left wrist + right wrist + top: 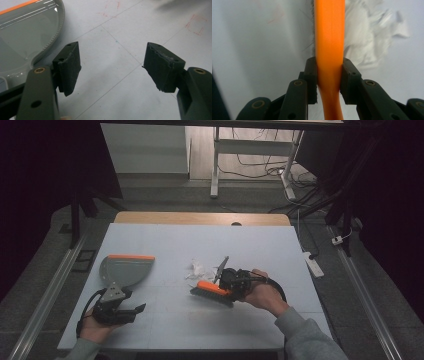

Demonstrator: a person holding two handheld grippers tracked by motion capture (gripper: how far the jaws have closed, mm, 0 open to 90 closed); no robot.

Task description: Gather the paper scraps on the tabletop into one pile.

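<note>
The right hand-held gripper (329, 80) pinches the orange brush (330, 37) by its handle; the brush extends straight ahead of the jaws, bristles down on the worktop (200, 245), just beside the crumpled white paper (196, 270). The left hand-held gripper (112, 67) is spread, nothing between its jaws, near the grey dustpan (122, 270).
</note>
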